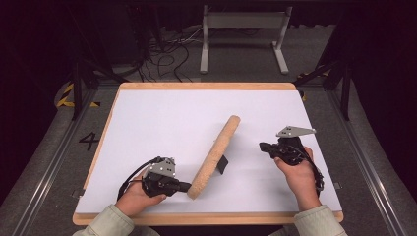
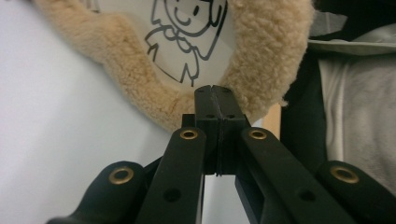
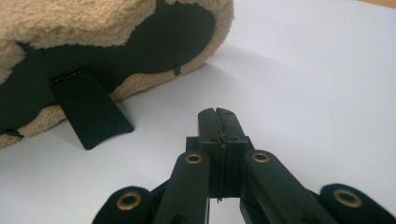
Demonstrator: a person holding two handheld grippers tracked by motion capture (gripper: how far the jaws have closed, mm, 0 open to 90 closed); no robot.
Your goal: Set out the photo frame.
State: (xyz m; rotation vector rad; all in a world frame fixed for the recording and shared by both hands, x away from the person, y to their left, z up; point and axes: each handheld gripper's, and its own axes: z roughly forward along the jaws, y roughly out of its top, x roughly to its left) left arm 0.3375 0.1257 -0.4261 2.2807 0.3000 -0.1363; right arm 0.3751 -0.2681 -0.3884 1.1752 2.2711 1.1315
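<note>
Nearest, the left tool (image 1: pixel 186 186), pressed together, touches the fleecy frame's (image 1: pixel 215 156) near end; its long axis runs diagonally away; right tool (image 1: pixel 263 146), likewise closed, stands apart behind it.

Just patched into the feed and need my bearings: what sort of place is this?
Most likely a lab or recording bay, not a home. A white work board with a wooden rim sits on a dark carpeted floor, loose cables trail behind it, and hazard-striped tape marks the floor beside metal frame legs.

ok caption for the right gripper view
Shut right gripper over the white table, facing the fluffy picture frame's black back and stand.
</note>
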